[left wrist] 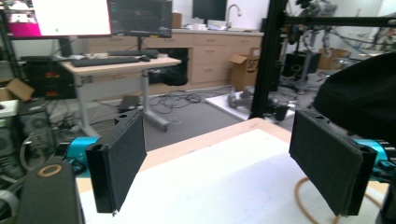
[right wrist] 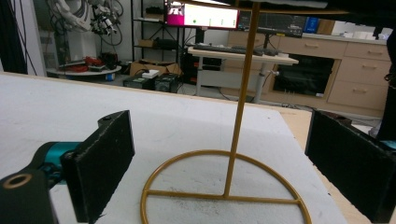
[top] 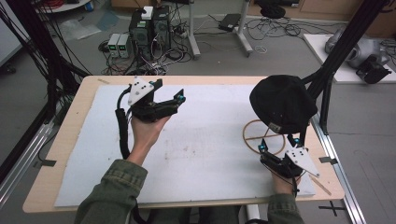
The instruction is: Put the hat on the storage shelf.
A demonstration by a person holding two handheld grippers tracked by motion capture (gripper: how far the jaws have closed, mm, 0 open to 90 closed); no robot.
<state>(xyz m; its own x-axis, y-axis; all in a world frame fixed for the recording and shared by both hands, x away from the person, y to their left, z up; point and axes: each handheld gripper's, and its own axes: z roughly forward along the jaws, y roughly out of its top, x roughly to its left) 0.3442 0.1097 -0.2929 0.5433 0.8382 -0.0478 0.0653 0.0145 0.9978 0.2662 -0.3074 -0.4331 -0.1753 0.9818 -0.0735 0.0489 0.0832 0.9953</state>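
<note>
- Right hand-held gripper: jaws apart, empty, just short of the gold wire stand.
- Stand on white mat, desk right side; black cap sits atop it.
- Left hand-held gripper: jaws apart, empty, raised, well apart from the stand.

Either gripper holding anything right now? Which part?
Nothing held. Left gripper is open over the mat; right gripper is open before the gold stand.

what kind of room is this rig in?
Most likely a robotics lab or workshop. Desktop computers sit on the floor amid loose cables past the table, monitors stand on a desk, and robot hardware stands at the back. The cabinets and a sink faucet fit a lab too.
</note>
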